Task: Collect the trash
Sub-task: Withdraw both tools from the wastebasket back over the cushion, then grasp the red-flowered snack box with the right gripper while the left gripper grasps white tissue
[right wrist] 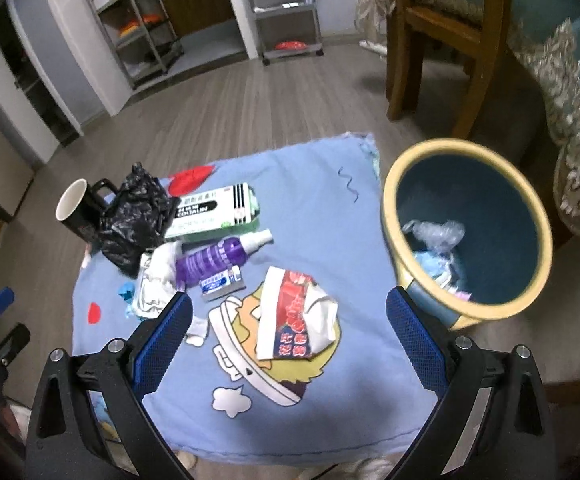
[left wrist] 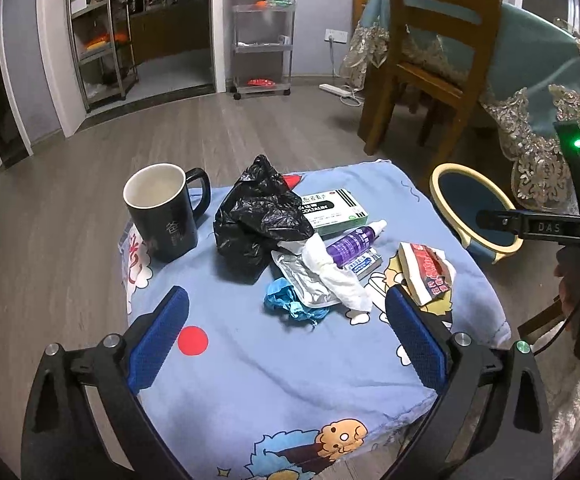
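Trash lies on a blue cartoon cloth (left wrist: 250, 360) (right wrist: 310, 216): a crumpled black bag (left wrist: 256, 216) (right wrist: 136, 216), a white tissue (left wrist: 336, 272) (right wrist: 156, 280), a foil packet (left wrist: 304, 280), a blue scrap (left wrist: 290, 304) and a red-white wrapper (left wrist: 426, 270) (right wrist: 298, 312). My left gripper (left wrist: 286, 312) is open and empty, just short of the blue scrap. My right gripper (right wrist: 288, 312) is open and empty, its jaws either side of the red-white wrapper. The yellow-rimmed bin (left wrist: 474, 212) (right wrist: 466, 228) at the right holds some trash.
A black mug (left wrist: 162, 212) (right wrist: 76, 208), a green-white box (left wrist: 334, 210) (right wrist: 214, 212), a purple spray bottle (left wrist: 354, 240) (right wrist: 218, 258) and a small box (right wrist: 220, 282) also sit on the cloth. A wooden chair (left wrist: 422, 60) and draped table stand behind the bin.
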The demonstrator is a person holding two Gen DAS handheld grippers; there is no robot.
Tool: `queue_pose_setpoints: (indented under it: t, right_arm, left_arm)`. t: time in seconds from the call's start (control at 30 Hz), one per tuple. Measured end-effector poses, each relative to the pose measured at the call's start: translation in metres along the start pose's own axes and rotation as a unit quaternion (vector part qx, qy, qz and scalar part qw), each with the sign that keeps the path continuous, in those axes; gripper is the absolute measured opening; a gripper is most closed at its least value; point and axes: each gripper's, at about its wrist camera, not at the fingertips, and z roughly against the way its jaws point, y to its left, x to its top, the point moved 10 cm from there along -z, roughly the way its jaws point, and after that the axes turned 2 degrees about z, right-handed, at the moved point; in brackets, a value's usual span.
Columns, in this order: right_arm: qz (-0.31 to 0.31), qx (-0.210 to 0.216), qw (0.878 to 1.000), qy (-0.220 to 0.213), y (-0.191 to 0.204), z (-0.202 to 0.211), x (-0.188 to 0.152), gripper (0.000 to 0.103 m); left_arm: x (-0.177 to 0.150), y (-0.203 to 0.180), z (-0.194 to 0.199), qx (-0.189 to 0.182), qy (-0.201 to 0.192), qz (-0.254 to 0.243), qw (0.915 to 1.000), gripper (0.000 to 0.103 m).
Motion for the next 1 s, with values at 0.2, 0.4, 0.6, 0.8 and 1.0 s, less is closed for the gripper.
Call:
queue_pose_setpoints:
  t: [0.2,0.4,0.6,0.8,1.0]
  right_arm:
    - [-0.029,0.005,0.999,0.031,-0.006,-0.024,-0.007,0.097]
    - [-0.027,0.001,0.998,0.063,-0.001,-0.050,-0.019,0.097]
    - [-0.018,-0.041,0.995,0.093,-0.013,-0.076,-0.031,0.072]
    - [-0.003,-0.034,0.991,0.125,-0.007,-0.097,-0.045,0.042]
    - [0.006,-0.045,0.991,0.127,-0.011,-0.099,-0.044,0.016]
  left_arm:
    - [0.000,0.005,-0.014,0.012,0.015,0.001,0.9998,0.097]
    - [0.001,0.007,-0.027,0.015,0.028,0.003,0.9995,0.097]
    - [-0.005,0.003,-0.047,0.014,0.048,0.008,0.9987,0.097]
    - [-0.012,-0.013,-0.067,0.018,0.065,-0.021,0.9975,0.097]
    - [-0.014,-0.028,-0.094,0.025,0.077,-0.048,0.9955,0.097]
